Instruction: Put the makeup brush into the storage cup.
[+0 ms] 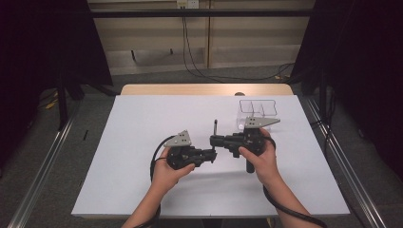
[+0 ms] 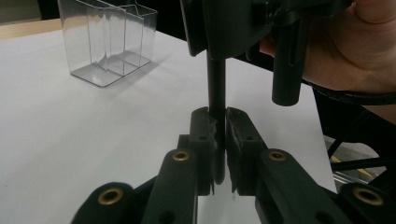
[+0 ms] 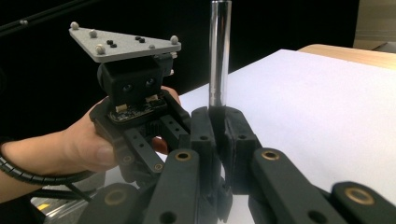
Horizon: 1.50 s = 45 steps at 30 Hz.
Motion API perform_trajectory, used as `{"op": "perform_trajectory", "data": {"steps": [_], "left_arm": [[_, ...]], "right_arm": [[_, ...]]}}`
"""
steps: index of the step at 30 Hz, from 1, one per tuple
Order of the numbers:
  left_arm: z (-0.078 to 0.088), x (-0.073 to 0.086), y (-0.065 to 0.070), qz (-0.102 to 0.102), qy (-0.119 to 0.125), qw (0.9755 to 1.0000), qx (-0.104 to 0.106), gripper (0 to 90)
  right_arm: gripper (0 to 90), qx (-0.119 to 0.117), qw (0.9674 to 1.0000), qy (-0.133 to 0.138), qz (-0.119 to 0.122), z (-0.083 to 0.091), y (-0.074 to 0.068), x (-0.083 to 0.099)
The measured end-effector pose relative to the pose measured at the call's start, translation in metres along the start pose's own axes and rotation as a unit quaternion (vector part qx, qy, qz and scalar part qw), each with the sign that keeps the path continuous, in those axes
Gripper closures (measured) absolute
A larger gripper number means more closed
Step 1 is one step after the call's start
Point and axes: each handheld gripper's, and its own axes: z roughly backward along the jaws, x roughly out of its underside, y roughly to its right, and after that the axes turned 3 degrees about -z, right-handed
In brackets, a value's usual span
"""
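Observation:
A slim pen (image 1: 215, 127) stands upright over the middle of the white table (image 1: 142, 156), held between two grippers that face each other. My left gripper (image 1: 215, 155) is shut on the pen's black lower part (image 2: 216, 84), and its jaws (image 2: 217, 114) press on both sides. My right gripper (image 1: 212, 140) is shut on the same pen from the opposite side. In the right gripper view the pen's shiny upper barrel (image 3: 219, 60) rises above my right gripper (image 3: 217, 112). The left gripper's grey plate (image 3: 122, 44) sits just beyond it.
A clear plastic box (image 1: 258, 113) with inner dividers stands at the back right of the table, and it appears at the upper left in the left gripper view (image 2: 109, 42). A wooden strip (image 1: 204, 89) runs along the far table edge.

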Motion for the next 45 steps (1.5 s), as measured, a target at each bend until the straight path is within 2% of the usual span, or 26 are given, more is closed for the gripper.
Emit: {"op": "perform_trajectory", "data": {"steps": [6,9,12,16,23,32,39,42,45], "left_arm": [[0.003,-0.001,0.0,0.002,0.011,0.9999,-0.003,72.4],[0.003,0.0,-0.001,0.004,0.019,0.9998,-0.002,64.3],[0.005,0.0,-0.002,0.002,0.021,0.9998,-0.004,60.7],[0.007,-0.001,-0.002,-0.006,0.017,0.9997,-0.013,46.8],[0.008,0.0,-0.003,-0.007,0.019,0.9996,-0.017,31.5],[0.013,0.0,-0.003,-0.018,0.03,0.999,-0.03,19.3],[0.018,0.002,-0.006,-0.009,0.034,0.9986,-0.04,8.8],[0.02,0.003,-0.007,-0.013,0.033,0.9983,-0.045,3.6],[0.022,0.003,-0.007,-0.012,0.032,0.9984,-0.045,2.2]], "right_arm": [[84.4,-0.002,1.0,0.001,0.008,0.002,-0.002,-0.002],[84.4,-0.002,0.9999,0.001,0.012,0.002,-0.003,-0.003],[84.4,-0.001,0.9999,0.001,0.014,0.003,-0.002,-0.003],[84.4,0.0,0.9999,0.003,0.016,0.005,-0.002,-0.004],[84.4,0.0,0.9998,0.005,0.02,0.006,-0.002,-0.006],[84.3,-0.002,0.9996,0.005,0.027,0.007,-0.003,-0.006],[84.3,-0.001,0.9996,0.006,0.029,0.008,-0.003,-0.005],[84.4,0.001,0.9996,0.003,0.029,0.007,-0.003,-0.005],[84.4,0.001,0.9995,0.003,0.03,0.008,-0.003,-0.004]]}}
